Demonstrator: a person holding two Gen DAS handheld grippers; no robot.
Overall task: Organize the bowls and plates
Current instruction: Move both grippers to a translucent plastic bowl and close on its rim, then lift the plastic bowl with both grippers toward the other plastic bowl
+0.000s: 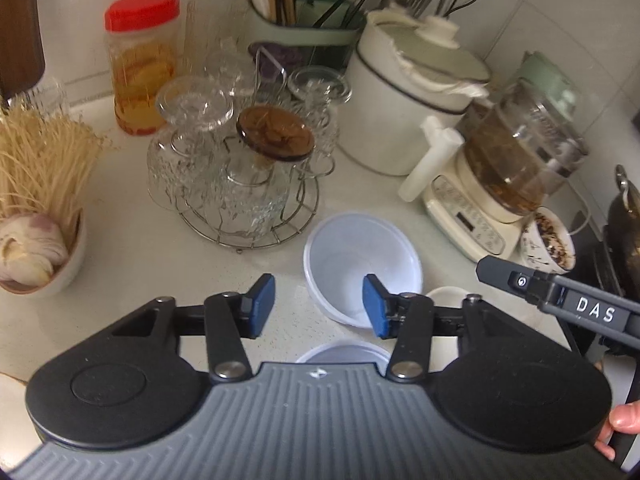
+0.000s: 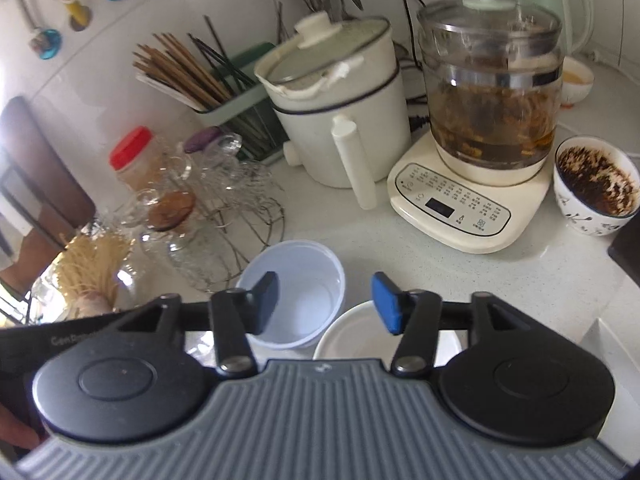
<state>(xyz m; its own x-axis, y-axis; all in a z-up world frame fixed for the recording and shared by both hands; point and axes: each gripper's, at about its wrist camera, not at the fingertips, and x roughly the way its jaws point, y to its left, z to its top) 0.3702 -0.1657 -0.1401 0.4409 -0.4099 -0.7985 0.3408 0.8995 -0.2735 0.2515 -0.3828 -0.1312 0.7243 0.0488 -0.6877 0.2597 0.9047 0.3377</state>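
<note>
A translucent white plastic bowl [image 1: 362, 264] stands upright on the pale counter, also in the right wrist view [image 2: 298, 300]. My left gripper [image 1: 319, 306] is open and empty, its right pad just over the bowl's near rim. A second plastic bowl [image 1: 344, 354] shows partly under that gripper. A white ceramic bowl [image 2: 360, 338] sits right of the plastic bowl, also in the left wrist view [image 1: 446, 296]. My right gripper [image 2: 325, 304] is open and empty, hovering above both bowls. Its body shows at the right of the left wrist view [image 1: 560, 300].
A wire rack of upturned glasses [image 1: 240, 168] stands behind the bowls. A white electric pot [image 2: 340, 104], a glass kettle on its base [image 2: 488, 92], a cup of tea dregs [image 2: 592, 184], a chopstick holder [image 2: 224, 88], a red-lidded jar [image 1: 140, 64] and a bowl of garlic with noodles [image 1: 36, 248] crowd the counter.
</note>
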